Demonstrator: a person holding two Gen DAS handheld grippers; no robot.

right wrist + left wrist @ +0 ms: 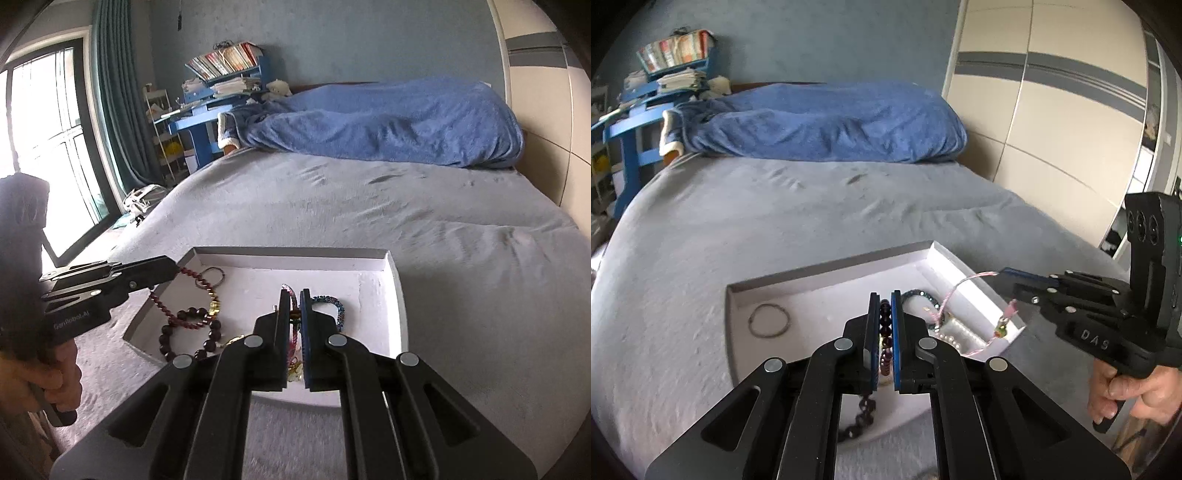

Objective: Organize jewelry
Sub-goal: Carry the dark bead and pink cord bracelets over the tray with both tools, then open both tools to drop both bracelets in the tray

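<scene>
A shallow white box (pixel 945 258) (pixel 397 295) lies on the grey bed. My left gripper (pixel 885 297) (pixel 173 267) is shut on a dark red bead bracelet (pixel 884 332) (pixel 192 325), lifted over the box's left part. My right gripper (pixel 294 295) (pixel 1001 272) is shut on a pink woven cord bracelet (pixel 967 280) (pixel 291 332), held above the box's right side. In the box lie a thin metal ring (pixel 769 319) (pixel 210 277), a blue-green beaded bracelet (pixel 923 297) (pixel 334 308) and a string of white pearls (pixel 956 334).
A blue blanket (pixel 827 122) (pixel 388 122) is heaped at the head of the bed. A blue desk with books (pixel 661 85) (pixel 221 85) stands at the far left. A wardrobe (pixel 1052 110) is to the right, a window (pixel 48 140) to the left.
</scene>
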